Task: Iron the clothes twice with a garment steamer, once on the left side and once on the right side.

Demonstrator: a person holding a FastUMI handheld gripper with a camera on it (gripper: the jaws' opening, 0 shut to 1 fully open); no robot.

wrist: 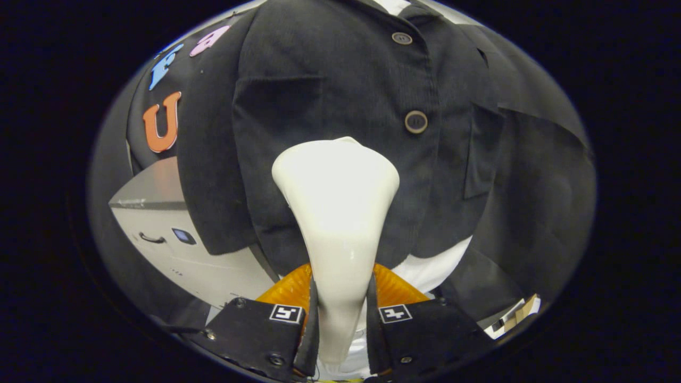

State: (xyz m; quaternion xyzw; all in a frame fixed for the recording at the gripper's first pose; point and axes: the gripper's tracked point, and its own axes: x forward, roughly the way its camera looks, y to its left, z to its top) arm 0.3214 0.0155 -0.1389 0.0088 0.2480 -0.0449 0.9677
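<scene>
A white garment steamer rises from between my fingers, its wide head up against a dark corduroy shirt hanging just ahead. My gripper is shut on the steamer's neck, both fingers pressing its sides. The steamer head sits low on the shirt front, just left of the button placket; one round button is right beside the head, another button higher up. A chest pocket lies left of the head. An orange translucent part of the steamer shows behind the fingers.
A white layer hangs out below the shirt's hem on the right. A grey-white cabinet with a handle stands to the left behind the shirt sleeve. Some light cardboard-like objects lie low at the right.
</scene>
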